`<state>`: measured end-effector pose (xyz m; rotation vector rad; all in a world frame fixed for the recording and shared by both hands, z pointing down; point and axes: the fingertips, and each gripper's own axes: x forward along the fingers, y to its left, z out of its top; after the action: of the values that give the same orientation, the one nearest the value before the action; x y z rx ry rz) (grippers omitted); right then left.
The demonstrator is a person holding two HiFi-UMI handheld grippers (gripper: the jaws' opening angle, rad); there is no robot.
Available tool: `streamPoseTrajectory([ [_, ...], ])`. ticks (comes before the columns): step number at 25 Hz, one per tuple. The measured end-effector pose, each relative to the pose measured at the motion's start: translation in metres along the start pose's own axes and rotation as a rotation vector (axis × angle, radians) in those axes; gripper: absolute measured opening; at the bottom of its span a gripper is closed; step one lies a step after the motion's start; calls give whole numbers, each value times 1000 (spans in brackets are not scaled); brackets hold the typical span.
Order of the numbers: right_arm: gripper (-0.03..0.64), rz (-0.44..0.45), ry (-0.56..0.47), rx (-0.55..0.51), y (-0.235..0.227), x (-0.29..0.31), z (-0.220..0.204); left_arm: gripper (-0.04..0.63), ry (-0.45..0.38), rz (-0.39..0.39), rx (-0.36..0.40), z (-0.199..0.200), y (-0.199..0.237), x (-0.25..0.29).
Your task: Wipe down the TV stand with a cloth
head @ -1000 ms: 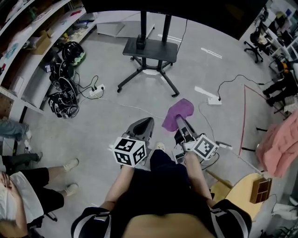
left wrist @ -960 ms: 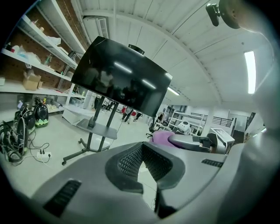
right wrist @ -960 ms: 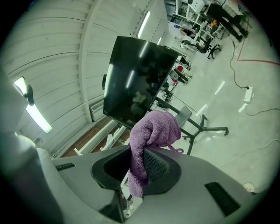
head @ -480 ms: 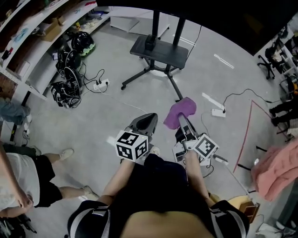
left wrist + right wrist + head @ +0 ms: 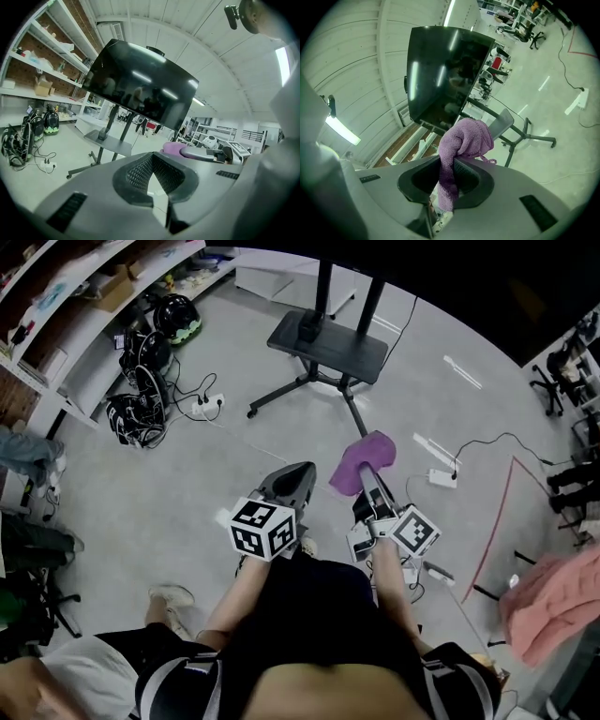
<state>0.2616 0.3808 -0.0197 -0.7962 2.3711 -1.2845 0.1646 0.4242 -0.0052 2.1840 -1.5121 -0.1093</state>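
Both forearms reach forward side by side, grippers held above the floor. Left tongs (image 5: 152,177) are closed, with nothing between them. Right tongs (image 5: 450,182) are clamped on the purple cloth (image 5: 465,138), which bunches up past the tips. The TV stand (image 5: 328,334) is at 12 o'clock, well apart from the cloth.

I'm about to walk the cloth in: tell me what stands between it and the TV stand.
Nothing visible. The purple cloth, clamped in the right gripper, faces the TV stand across bare floor; the power strip and its cable lie off to the right.
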Motion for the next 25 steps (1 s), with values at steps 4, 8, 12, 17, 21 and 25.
streamPoseTrajectory([
  [4,91,-1,0,6,-4,3,3,5,2,6,-14,0,4,5],
  [8,91,-26,-8,8,-15,8,11,5,-1,3,-35,5,13,19],
  [12,91,-33,-19,8,-25,18,21,5,8,1,-50,8,21,38],
  [17,91,-62,-31,6,-42,37,40,5,22,-5,-73,17,36,68],
  [21,91,-67,-39,1,-53,57,54,5,32,-13,-73,25,48,90],
  [25,91,-81,-35,5,-65,82,65,5,40,-12,-74,34,67,112],
])
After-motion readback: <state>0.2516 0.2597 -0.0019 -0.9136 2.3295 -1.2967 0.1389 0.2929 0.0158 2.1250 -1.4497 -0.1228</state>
